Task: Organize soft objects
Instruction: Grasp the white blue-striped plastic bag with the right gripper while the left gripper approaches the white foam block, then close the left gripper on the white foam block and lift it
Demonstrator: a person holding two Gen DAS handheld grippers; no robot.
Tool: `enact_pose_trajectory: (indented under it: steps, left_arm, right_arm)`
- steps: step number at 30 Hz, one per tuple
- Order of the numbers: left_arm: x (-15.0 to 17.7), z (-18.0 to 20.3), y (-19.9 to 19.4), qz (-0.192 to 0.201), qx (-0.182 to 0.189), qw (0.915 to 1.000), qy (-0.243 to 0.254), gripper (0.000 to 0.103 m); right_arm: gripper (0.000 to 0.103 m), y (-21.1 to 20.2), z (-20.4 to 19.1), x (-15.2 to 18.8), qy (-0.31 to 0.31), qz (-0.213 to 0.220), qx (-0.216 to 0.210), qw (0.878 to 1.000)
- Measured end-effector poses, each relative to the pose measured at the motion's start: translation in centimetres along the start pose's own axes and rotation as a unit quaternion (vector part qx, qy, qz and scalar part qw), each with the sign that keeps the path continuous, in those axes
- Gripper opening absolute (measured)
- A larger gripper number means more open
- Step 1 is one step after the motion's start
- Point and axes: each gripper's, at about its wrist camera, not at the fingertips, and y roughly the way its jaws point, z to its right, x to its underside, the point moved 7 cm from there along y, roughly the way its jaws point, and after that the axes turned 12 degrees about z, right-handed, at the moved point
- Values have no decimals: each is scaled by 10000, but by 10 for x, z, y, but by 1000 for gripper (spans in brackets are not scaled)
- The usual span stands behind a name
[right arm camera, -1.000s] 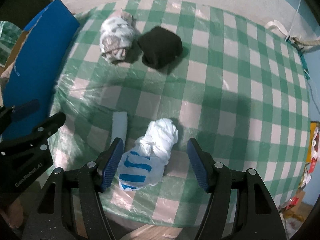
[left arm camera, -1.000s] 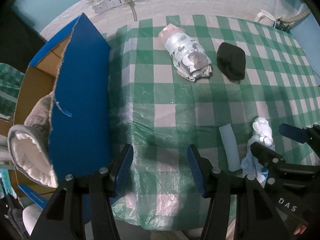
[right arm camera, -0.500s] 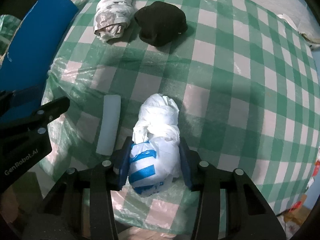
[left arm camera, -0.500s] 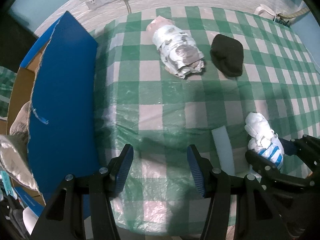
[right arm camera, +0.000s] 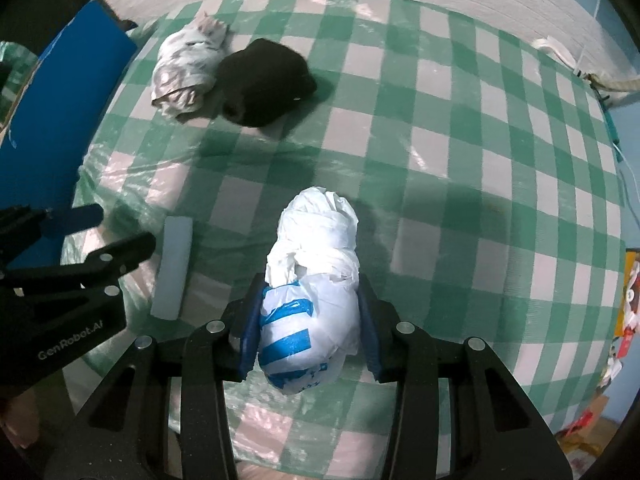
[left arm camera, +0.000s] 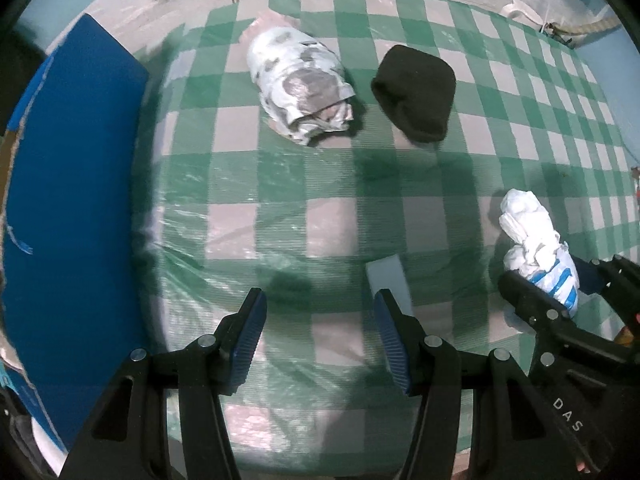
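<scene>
Right gripper (right arm camera: 308, 320): jaws closing on the near, blue-striped end of the white bag bundle (right arm camera: 316, 272), pads pressing its sides. The squeeze wants to be firm and centred before lifting, lest the soft plastic slip.
Bundle: on the checked tablecloth (right arm camera: 440, 152), long axis pointing away from the gripper.
Left gripper (left arm camera: 320, 332): open, empty, over the cloth beside a pale strip (left arm camera: 390, 280).
Farther off: grey-white bundle (left arm camera: 300, 84), black bundle (left arm camera: 416, 92).

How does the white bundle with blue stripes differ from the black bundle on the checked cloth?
The white bundle with blue stripes is crinkly plastic, and the jaws of the right hand-held gripper are closing on it. The black bundle is dark fabric, lying free farther back, beside a grey-patterned bundle. Both are soft rolled lumps on the checked cloth.
</scene>
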Motion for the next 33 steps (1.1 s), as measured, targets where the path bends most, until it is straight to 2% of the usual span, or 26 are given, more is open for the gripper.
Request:
enact_pose_trajectory:
  steps: [9,22,27,32,33]
  left_arm:
    - [4,14,11,-236,407,9981,-408,57]
    - [0,40,20,-317,417,9979,-388,57]
    - [-10,54,22,-333,418,9979,-353,57]
    - [-5,63,32,-419,400,9979,-299,57]
    - [-3,64,35,-436,400,9978,-291,54]
  right_arm:
    - [42,-10,22,-3,192,53,-59,9998]
    - [42,-8,56,7,402,41,-158,9991]
    - [42,-9,58,9,413,66,-192,9989]
    - [42,-7,56,11,441,81,-206,9988]
    - [42,-7,56,11,449,84,-205,9987]
